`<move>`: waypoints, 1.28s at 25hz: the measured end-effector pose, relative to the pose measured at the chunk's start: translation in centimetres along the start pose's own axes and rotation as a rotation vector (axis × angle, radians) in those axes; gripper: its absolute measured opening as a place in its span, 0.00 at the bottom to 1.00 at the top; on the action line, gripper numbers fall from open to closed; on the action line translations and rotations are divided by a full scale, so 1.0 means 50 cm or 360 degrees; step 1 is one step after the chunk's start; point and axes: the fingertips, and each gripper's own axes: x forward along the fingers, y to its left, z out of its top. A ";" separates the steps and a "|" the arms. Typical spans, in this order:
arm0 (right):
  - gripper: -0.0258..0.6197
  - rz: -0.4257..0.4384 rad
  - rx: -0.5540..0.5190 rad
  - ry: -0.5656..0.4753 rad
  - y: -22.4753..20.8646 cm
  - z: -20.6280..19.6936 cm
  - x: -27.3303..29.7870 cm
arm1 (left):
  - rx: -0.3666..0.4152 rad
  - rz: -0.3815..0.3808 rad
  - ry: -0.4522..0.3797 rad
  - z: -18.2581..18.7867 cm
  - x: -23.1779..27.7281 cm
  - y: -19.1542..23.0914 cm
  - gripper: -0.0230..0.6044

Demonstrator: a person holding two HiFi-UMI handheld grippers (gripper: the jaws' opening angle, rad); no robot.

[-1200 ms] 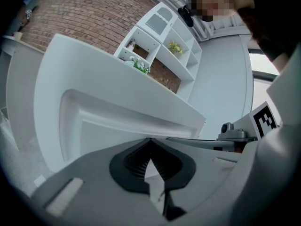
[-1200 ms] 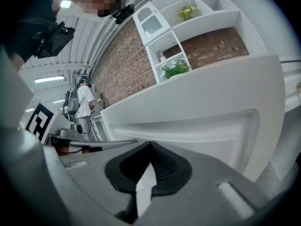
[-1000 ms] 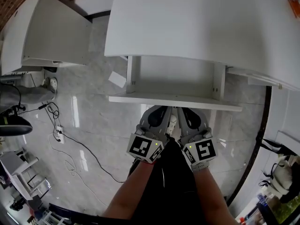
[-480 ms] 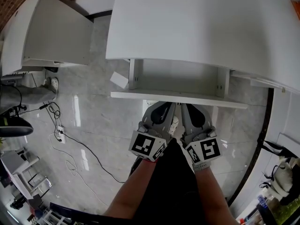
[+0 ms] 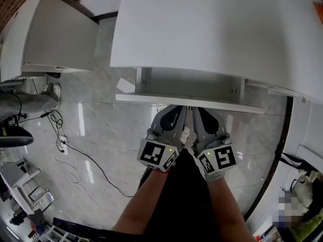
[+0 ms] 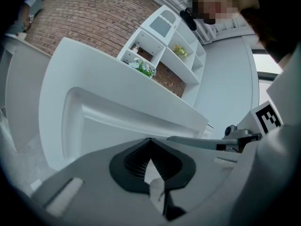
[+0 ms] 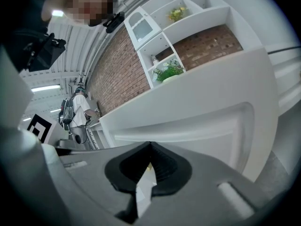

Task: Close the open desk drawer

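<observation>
Your left gripper (image 5: 175, 110) and right gripper (image 5: 199, 111) sit side by side, jaws together (nothing between them), tips at the front of the drawer (image 5: 146, 98), which is partly out beneath the desk (image 5: 217, 29).

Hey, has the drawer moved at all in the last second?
Yes. The drawer has slid further in under the desk top: less of its inside shows in front of the desk's edge than before.

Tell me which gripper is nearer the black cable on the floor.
Left. The black cable lies on the floor left of the left gripper; the right gripper sits just beyond it, farther right, both at the drawer front.
</observation>
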 end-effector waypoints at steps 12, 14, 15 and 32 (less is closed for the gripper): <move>0.04 -0.0013 0.0068 -0.0069 -0.027 0.016 0.028 | 0.0010 0.0039 -0.0026 0.014 0.038 0.012 0.04; 0.04 0.0000 0.0072 -0.0066 -0.030 0.019 0.033 | 0.0016 0.0039 -0.0030 0.017 0.043 0.015 0.04; 0.04 0.0008 0.0067 -0.0062 -0.031 0.020 0.035 | 0.0022 0.0037 -0.0031 0.018 0.045 0.016 0.04; 0.04 -0.0002 0.0049 -0.0077 -0.063 0.043 0.080 | 0.0004 0.0042 -0.0066 0.041 0.095 0.038 0.04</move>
